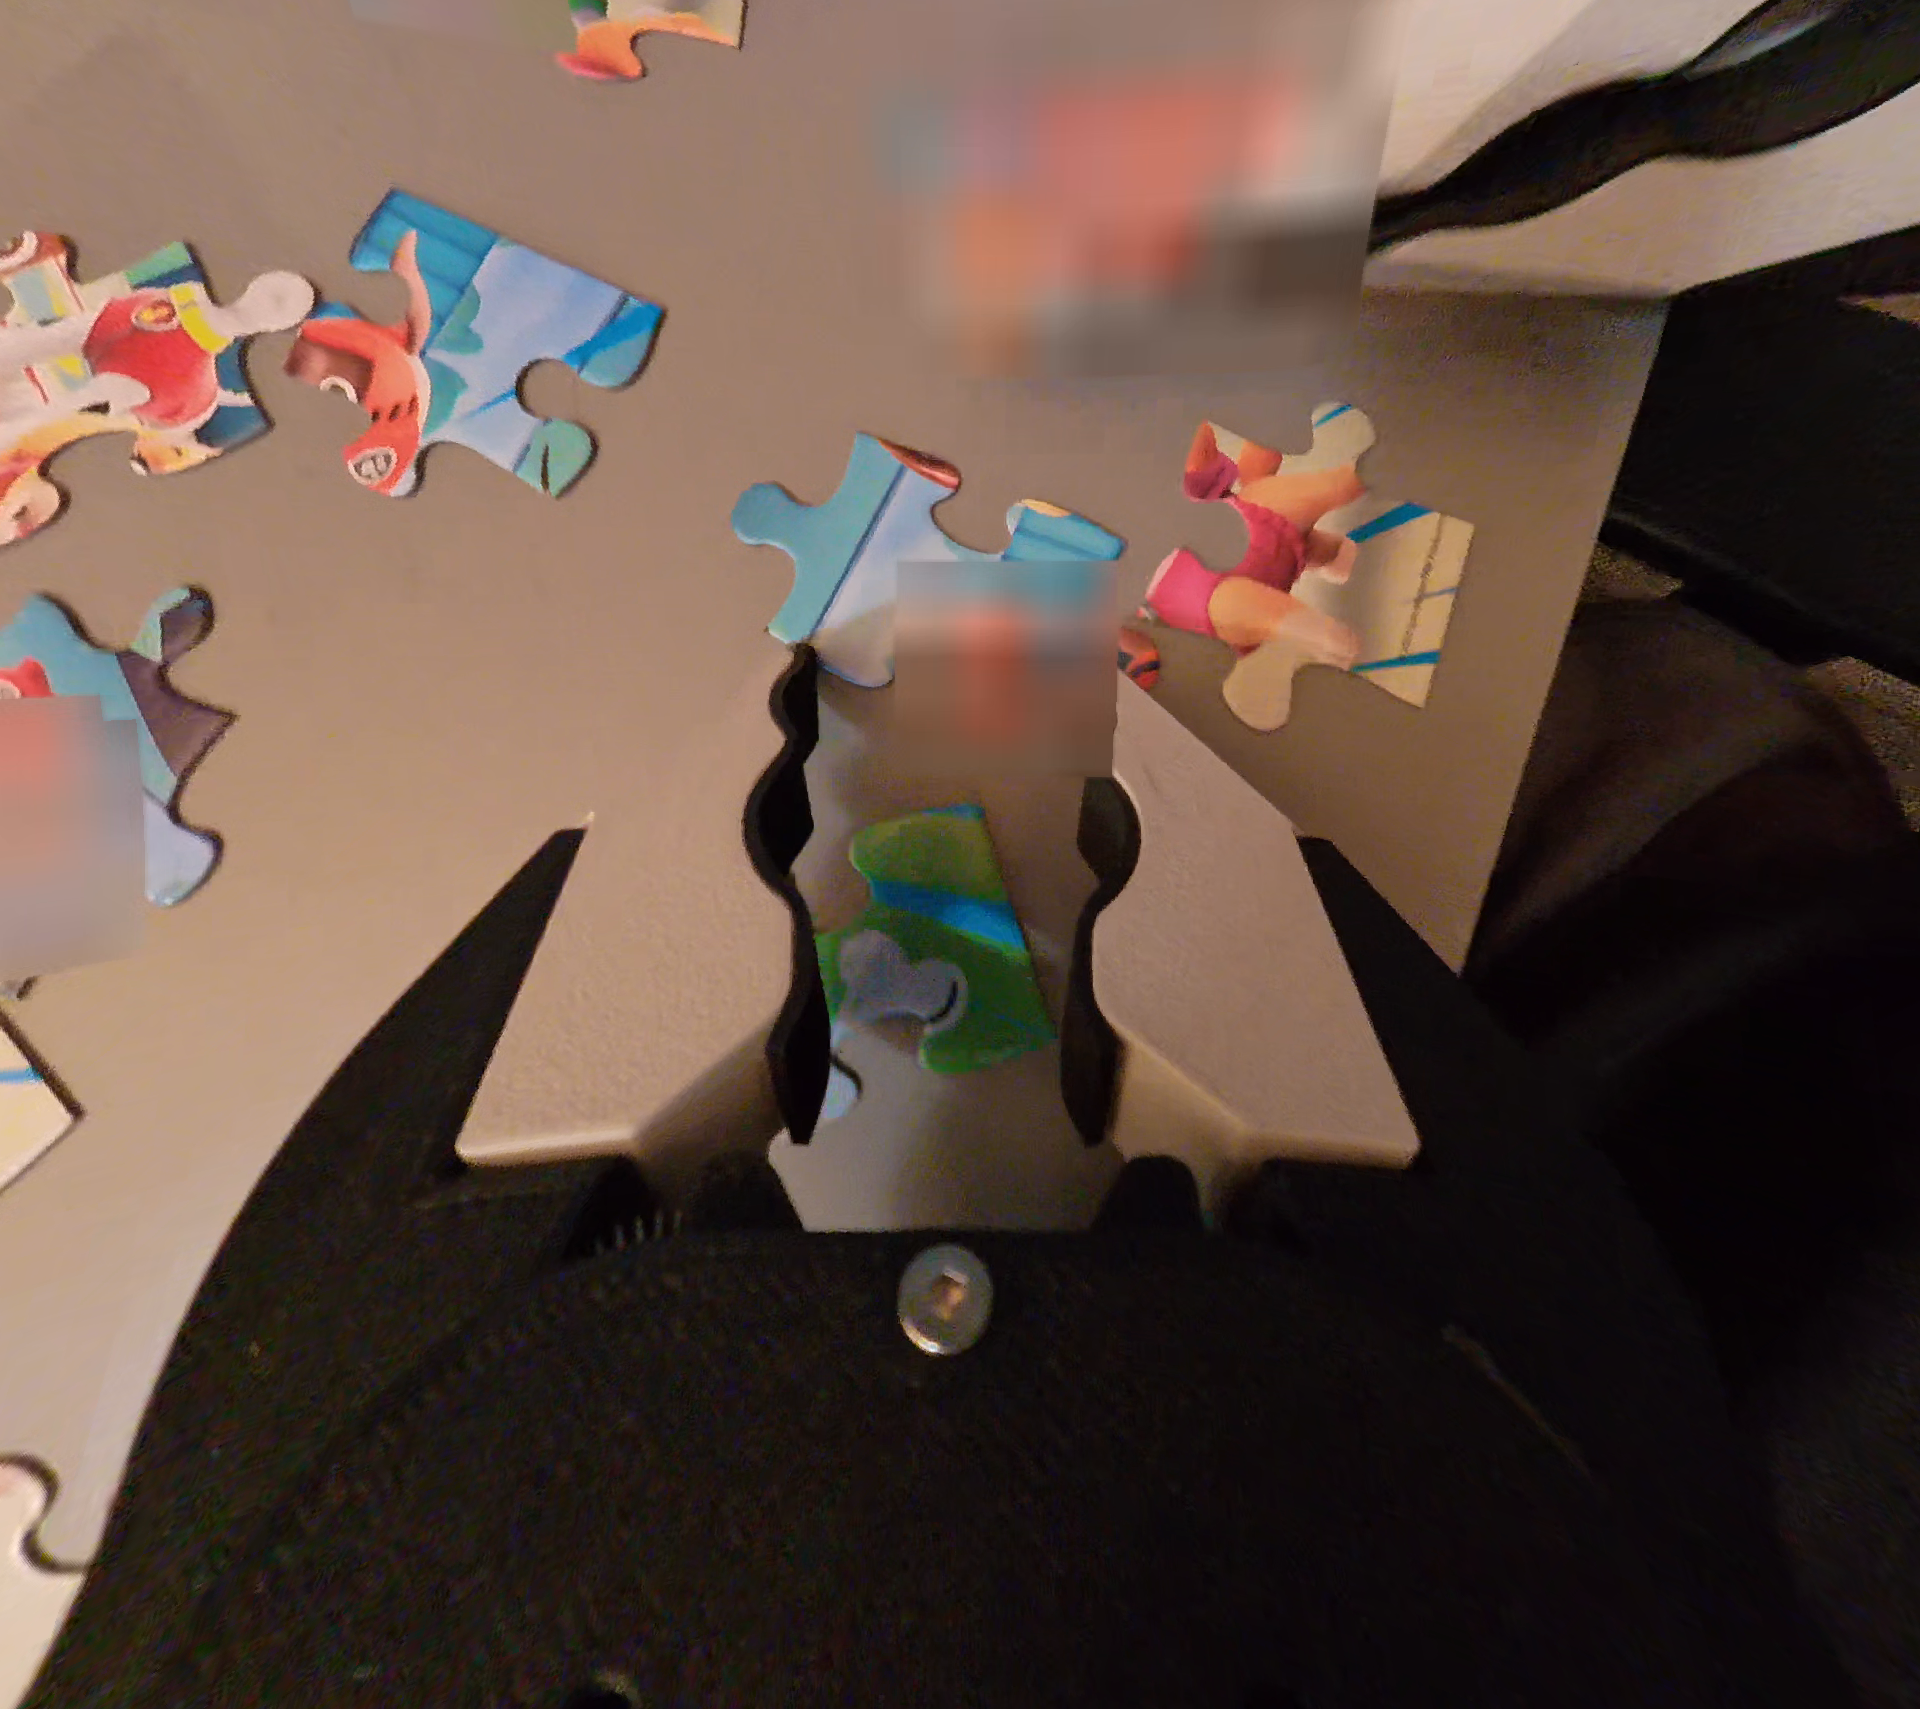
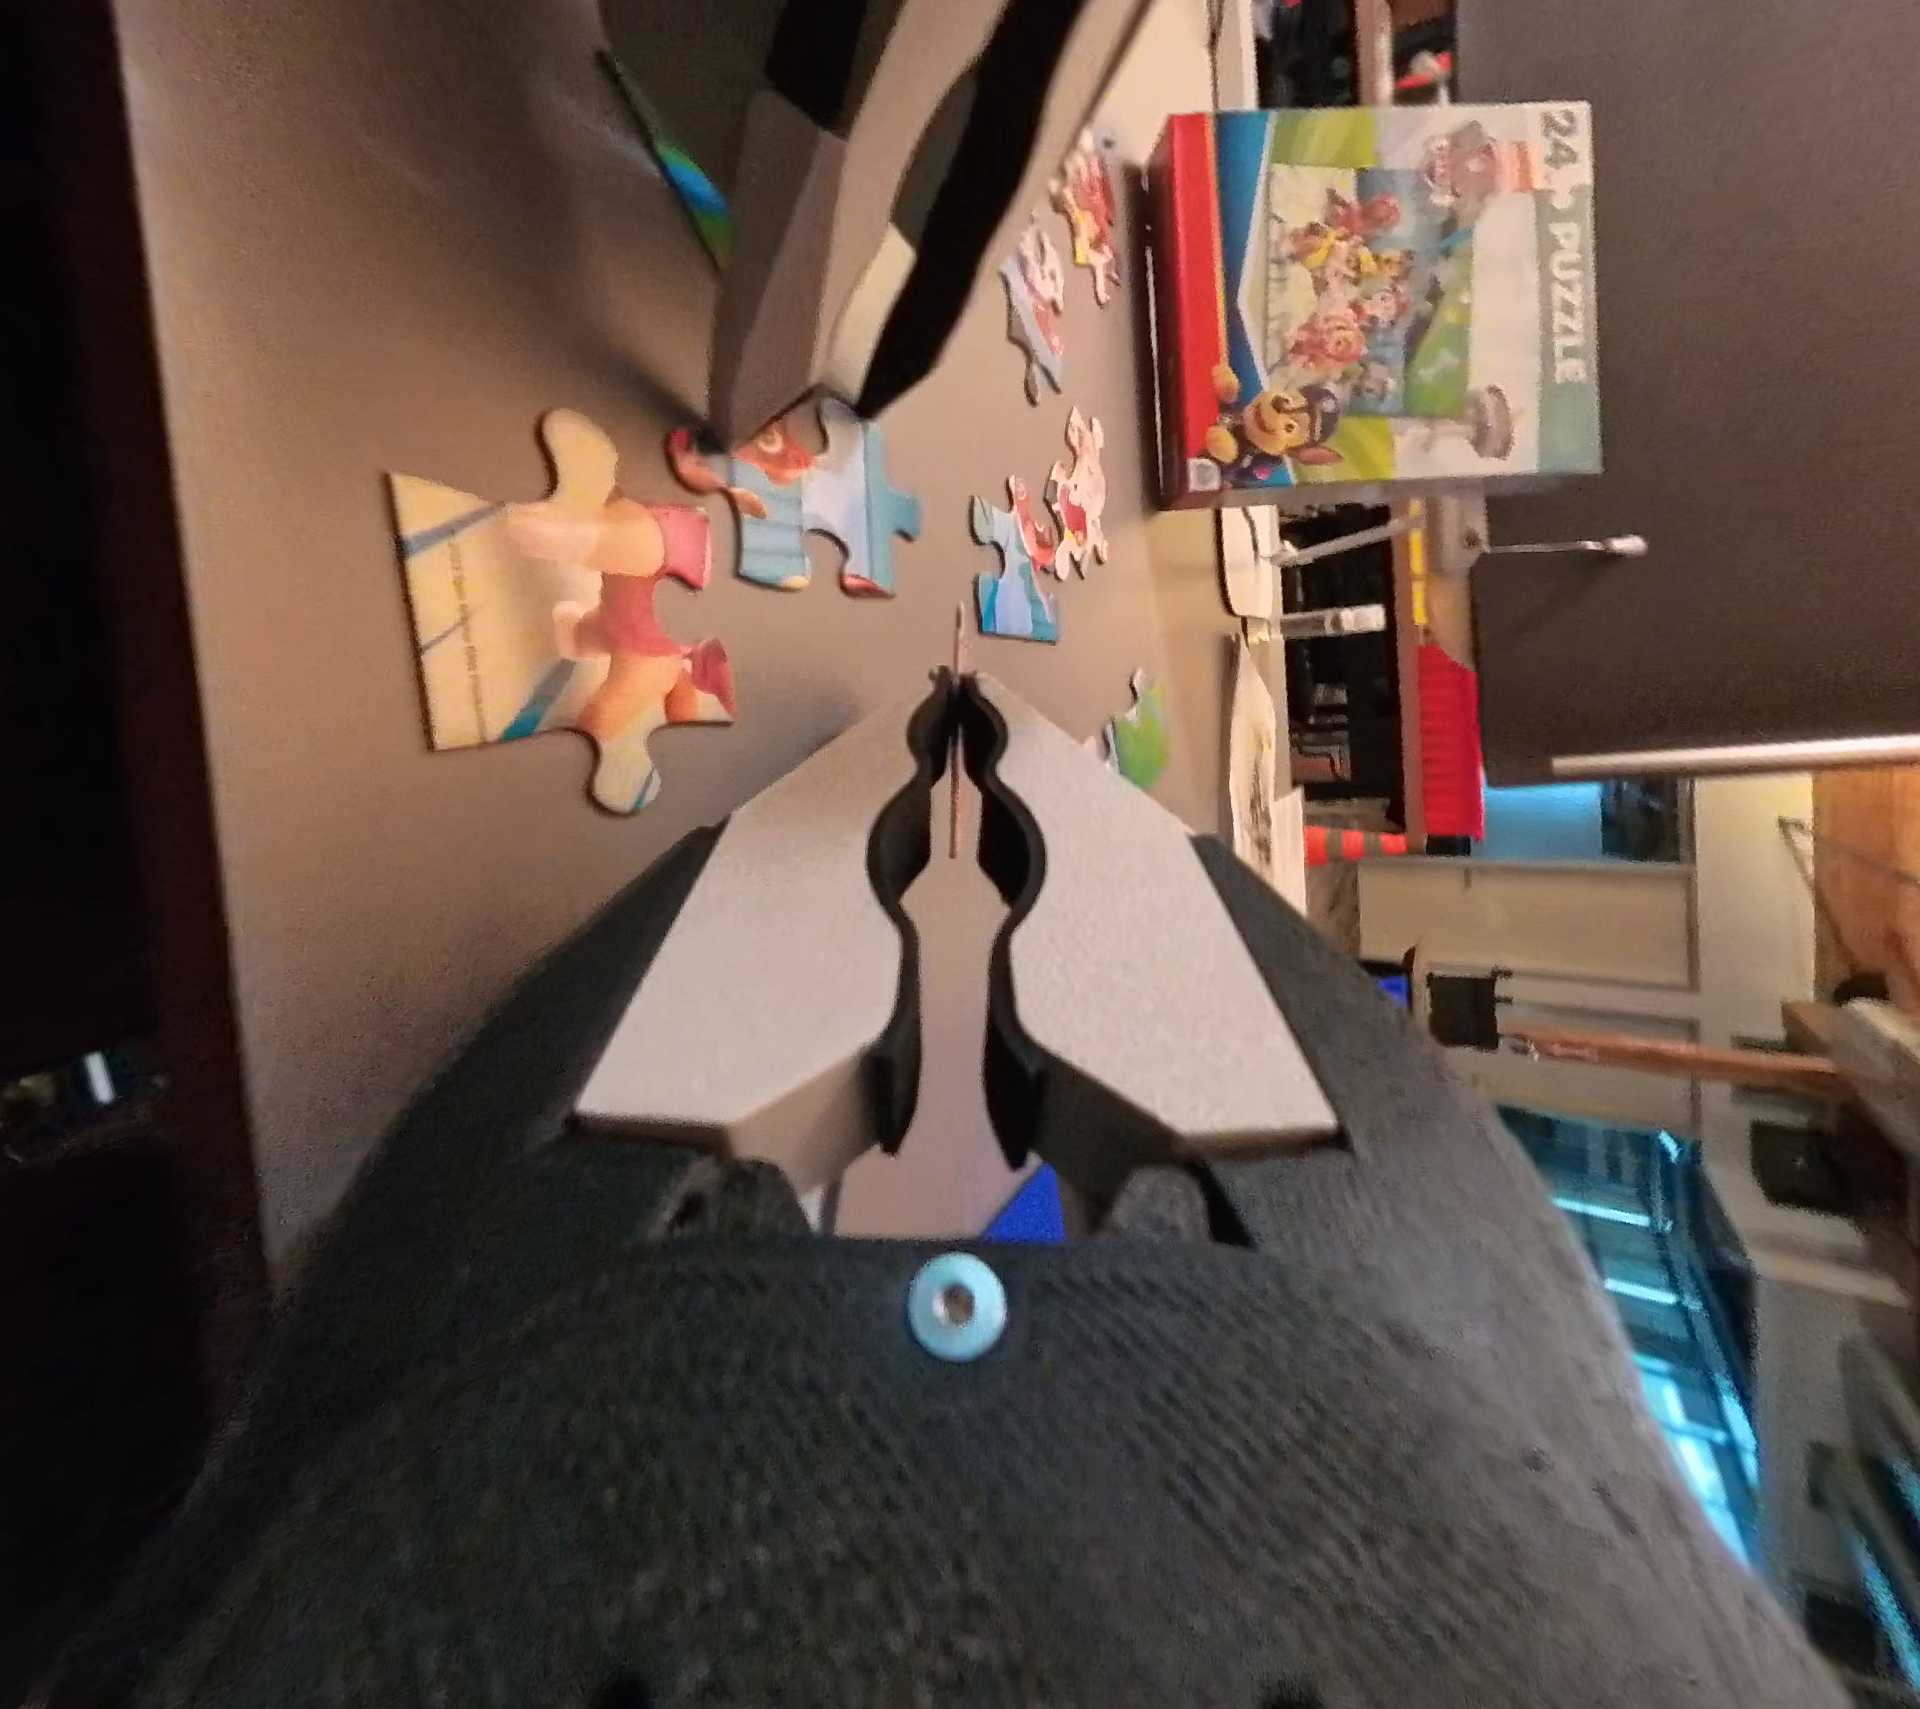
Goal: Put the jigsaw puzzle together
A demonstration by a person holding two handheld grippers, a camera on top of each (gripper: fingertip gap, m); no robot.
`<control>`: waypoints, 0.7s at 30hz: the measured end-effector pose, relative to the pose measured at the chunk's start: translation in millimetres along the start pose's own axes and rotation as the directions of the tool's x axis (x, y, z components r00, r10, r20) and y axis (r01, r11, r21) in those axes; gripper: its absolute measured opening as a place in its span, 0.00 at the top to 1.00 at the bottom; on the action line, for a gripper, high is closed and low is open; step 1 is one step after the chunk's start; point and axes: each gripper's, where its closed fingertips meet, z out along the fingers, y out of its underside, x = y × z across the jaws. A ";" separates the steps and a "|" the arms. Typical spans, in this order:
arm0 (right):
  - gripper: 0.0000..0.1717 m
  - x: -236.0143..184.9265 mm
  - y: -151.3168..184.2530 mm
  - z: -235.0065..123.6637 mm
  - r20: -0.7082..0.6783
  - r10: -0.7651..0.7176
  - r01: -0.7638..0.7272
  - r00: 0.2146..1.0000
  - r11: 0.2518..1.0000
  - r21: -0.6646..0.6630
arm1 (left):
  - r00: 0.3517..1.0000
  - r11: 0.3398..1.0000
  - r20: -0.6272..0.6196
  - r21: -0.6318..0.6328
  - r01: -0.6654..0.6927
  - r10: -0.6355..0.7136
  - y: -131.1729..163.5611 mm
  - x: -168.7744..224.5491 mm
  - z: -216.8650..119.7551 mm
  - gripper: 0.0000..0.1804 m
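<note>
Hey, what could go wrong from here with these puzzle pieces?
The right gripper pinches a thin puzzle piece edge-on at its fingers' very tips, so it may twist or slip out. The pink piece lies close to the table edge; a nudge from the left gripper could push it off.

Grey-brown bench (image 1: 644, 724) all around, plain and matte. Left tongs (image 1: 945, 693): black wavy pads on pale grey fingers, over a green puzzle piece (image 1: 935, 942) with a blue stripe and a grey patch. Just ahead, a light-blue piece (image 1: 842, 547) with a darker blue line. To its right, a cream piece (image 1: 1340, 579) splashed pink and orange, blue streaks. Right tongs (image 2: 954, 683): the same black and grey. Puzzle box (image 2: 1382, 298): red side, green-and-blue cartoon front.
</note>
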 end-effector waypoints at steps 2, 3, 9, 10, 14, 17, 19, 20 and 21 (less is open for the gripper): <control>1.00 -4.6 3.3 9.2 0.031 -0.056 0.056 0.998 0.998 0.000 | 1.000 1.000 -0.004 -0.007 -0.010 0.010 -3.9 -4.3 3.2 0.73; 1.00 -6.3 4.8 12.0 0.040 -0.085 0.085 0.996 0.996 -0.003 | 1.000 1.000 -0.004 -0.007 -0.010 0.010 -6.0 -6.5 4.9 0.73; 0.99 -17.6 4.0 19.7 0.134 -0.173 0.172 0.976 0.985 0.014 | 1.000 1.000 -0.016 -0.003 -0.018 0.018 -15.6 -13.1 12.8 0.74; 0.96 -21.1 6.7 20.9 0.161 -0.173 0.174 0.972 0.985 0.008 | 1.000 1.000 -0.016 -0.005 -0.019 0.019 -16.4 -13.9 13.4 0.73; 0.90 -23.4 18.9 21.6 0.194 -0.149 0.155 0.970 0.988 -0.017 | 1.000 1.000 -0.021 -0.009 -0.020 0.019 -17.1 -15.0 13.8 0.73; 0.86 -22.3 20.2 15.8 0.224 -0.051 0.052 0.973 0.999 -0.001 | 1.000 1.000 -0.024 -0.009 -0.018 0.018 -17.2 -15.1 13.8 0.74; 0.79 -20.4 19.6 12.4 0.256 0.067 -0.069 0.964 0.998 0.001 | 1.000 1.000 -0.025 -0.007 -0.015 0.015 -17.6 -15.3 14.0 0.74; 0.76 -19.4 21.0 11.7 0.272 0.137 -0.139 0.952 0.990 -0.010 | 1.000 1.000 -0.026 -0.006 -0.013 0.013 -17.9 -15.4 14.0 0.74; 0.74 -19.4 23.0 11.0 0.296 0.215 -0.216 0.931 0.976 -0.027 | 1.000 1.000 -0.026 -0.005 -0.012 0.011 -18.1 -15.5 14.3 0.74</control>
